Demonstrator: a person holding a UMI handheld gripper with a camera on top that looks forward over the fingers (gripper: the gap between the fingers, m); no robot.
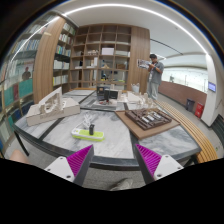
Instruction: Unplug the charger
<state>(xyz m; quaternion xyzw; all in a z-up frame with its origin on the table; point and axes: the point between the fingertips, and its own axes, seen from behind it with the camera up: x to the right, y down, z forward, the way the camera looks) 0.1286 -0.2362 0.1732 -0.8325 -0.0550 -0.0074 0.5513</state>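
Observation:
A flat yellow-green block, possibly a power strip, lies on the marble-topped table ahead of my fingers and a little left. A small pale object stands upright on it; it is too small to tell whether it is the charger. My gripper is open and empty, with its magenta pads wide apart. It is held back at the table's near edge, well short of the block. Nothing stands between the fingers.
A wooden tray with dark pieces lies on the table to the right. A white model stands to the left. Bookshelves line the back wall. One person stands beyond the table at the right, another at the far left.

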